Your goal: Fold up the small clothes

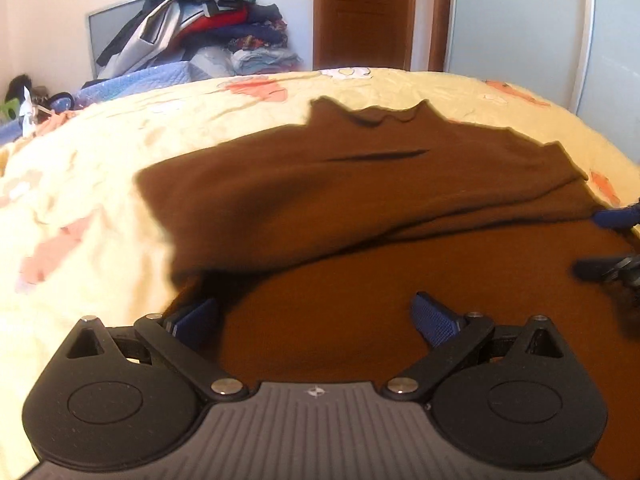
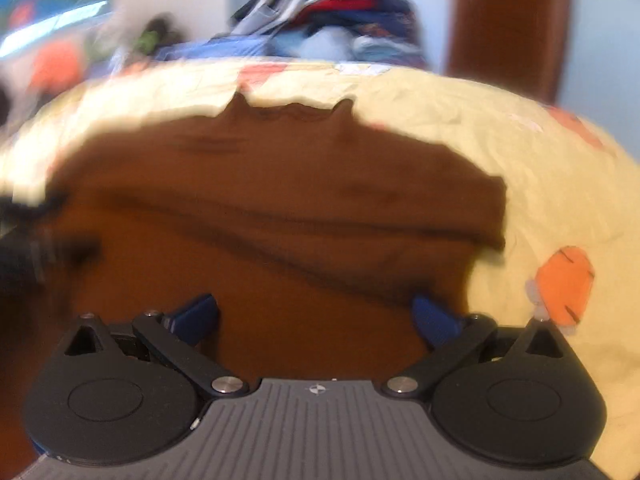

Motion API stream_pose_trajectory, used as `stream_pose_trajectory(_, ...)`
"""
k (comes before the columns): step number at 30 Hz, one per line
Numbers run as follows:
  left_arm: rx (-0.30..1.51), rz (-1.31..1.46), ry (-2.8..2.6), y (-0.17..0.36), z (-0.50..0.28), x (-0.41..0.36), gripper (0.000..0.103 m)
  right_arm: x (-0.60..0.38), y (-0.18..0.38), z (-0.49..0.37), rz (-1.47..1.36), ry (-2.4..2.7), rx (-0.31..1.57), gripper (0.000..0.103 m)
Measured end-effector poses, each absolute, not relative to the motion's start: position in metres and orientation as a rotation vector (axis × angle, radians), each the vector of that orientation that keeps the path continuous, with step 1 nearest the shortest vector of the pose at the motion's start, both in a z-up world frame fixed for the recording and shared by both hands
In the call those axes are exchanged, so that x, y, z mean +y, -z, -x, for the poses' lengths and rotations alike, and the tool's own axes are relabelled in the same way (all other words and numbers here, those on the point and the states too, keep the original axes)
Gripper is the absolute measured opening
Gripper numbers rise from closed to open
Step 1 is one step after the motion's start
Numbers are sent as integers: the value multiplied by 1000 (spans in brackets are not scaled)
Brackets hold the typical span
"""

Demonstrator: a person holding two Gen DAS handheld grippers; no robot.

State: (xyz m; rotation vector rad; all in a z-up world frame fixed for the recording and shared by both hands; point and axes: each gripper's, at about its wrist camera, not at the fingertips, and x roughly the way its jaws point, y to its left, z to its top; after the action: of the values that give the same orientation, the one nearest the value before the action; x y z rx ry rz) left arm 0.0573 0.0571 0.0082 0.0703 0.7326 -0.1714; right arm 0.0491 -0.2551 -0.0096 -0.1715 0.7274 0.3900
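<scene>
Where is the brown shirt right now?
The brown shirt lies spread on the yellow bedspread, filling the middle of both wrist views, with the open left gripper and right gripper at its near edge.

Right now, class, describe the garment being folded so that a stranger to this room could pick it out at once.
Start at the wide bed with the pale yellow floral bedspread filling the room. On its middle lies a plain dark brown knit garment, bottom part doubled over, between the open left gripper and open right gripper. Unlike the multicoloured clothes pile by the wall, it is single-coloured and spread flat.
</scene>
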Motion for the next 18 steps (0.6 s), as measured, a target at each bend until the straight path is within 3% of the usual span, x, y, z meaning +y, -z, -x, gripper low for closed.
stream_pose_trajectory(6, 725, 1, 242, -35, -45, 93, 103, -284, -9, -45, 150, -450, 811, 99)
stream_pose_trajectory(11, 633, 367, 237, -56, -82, 135, 103, -318, -36, -102, -71, -324, 700, 103)
stream_pose_trajectory(15, 747, 401, 58, -29, -149, 140, 103, -327, -18, -167, -165, -230, 800, 85)
stream_pose_trajectory(17, 760, 358, 6, -19, -167, 135, 97, -322, -11, -180, -160, -220, 798, 85)
stream_pose_trajectory(18, 772, 319, 16, -18, -172, 129, 85, -318, -10, -184, -152, -216, 808, 79)
